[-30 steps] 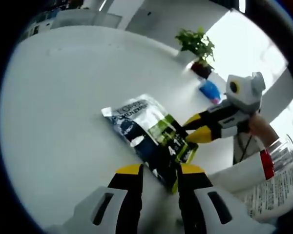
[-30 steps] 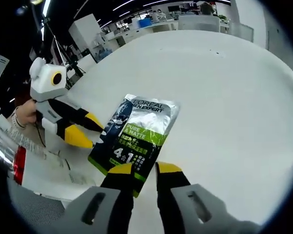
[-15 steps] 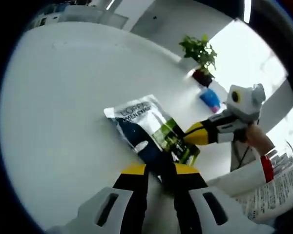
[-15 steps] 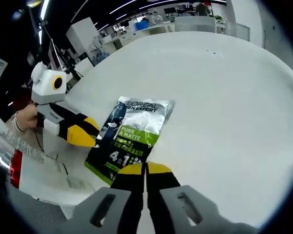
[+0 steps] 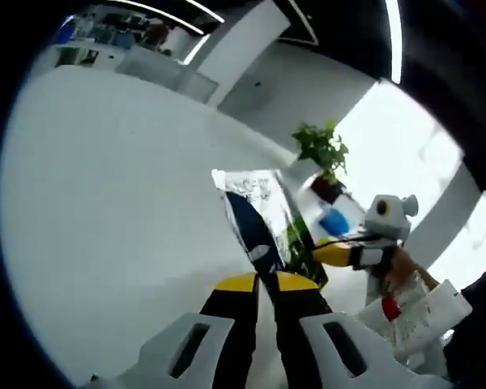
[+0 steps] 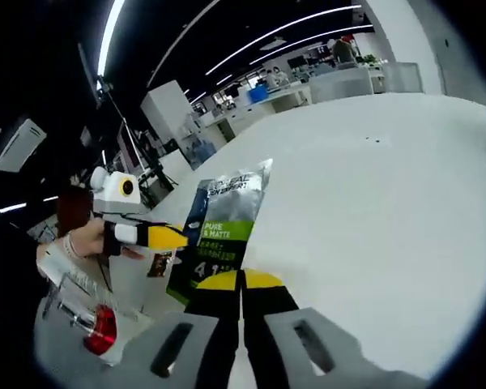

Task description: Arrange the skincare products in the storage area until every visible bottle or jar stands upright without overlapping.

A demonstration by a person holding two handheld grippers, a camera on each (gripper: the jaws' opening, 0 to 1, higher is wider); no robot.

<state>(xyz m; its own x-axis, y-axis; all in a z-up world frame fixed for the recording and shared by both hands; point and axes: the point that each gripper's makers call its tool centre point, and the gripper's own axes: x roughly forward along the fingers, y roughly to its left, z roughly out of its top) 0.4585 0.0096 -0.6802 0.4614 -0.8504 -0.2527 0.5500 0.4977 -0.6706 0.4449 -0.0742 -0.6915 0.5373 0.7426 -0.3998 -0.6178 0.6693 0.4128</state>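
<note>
Currently, sachet: label reads "PURE & MATTE", "4 1"; lifted off tabletop.
Left gripper: jaws pinching sachet edge.
Right gripper: jaws pinching sachet bottom.

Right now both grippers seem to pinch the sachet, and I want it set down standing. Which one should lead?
Probably the right gripper: shut on the sachet at its bottom edge, pack upright above it. The left gripper is also shut on it; it could steady.
</note>
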